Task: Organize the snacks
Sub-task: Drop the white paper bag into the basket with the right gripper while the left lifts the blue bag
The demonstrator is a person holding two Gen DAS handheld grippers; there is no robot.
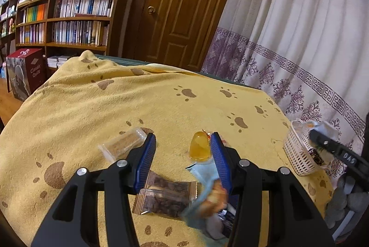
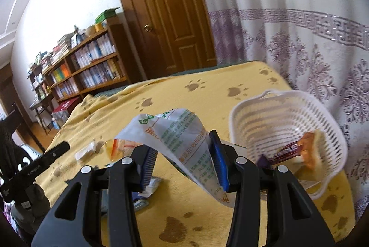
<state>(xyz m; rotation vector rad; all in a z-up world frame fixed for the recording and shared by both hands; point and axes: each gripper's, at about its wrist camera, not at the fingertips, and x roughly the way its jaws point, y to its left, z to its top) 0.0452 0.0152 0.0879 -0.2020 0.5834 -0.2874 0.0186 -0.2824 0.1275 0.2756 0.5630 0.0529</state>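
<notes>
Right now the right gripper (image 2: 184, 159) pinches a white printed snack packet (image 2: 177, 131), carried above the yellow paw-print blanket (image 2: 230, 76) just beside the white basket (image 2: 288, 122). Better to bring the packet squarely over the basket's rim before letting go, since it hangs loosely. Meanwhile the left gripper (image 1: 182, 157) hovers half-open, holding nothing, beside the orange jelly cup (image 1: 199, 146).

Yellow paw-print blanket (image 1: 161, 108), white basket (image 2: 265, 122)
</notes>
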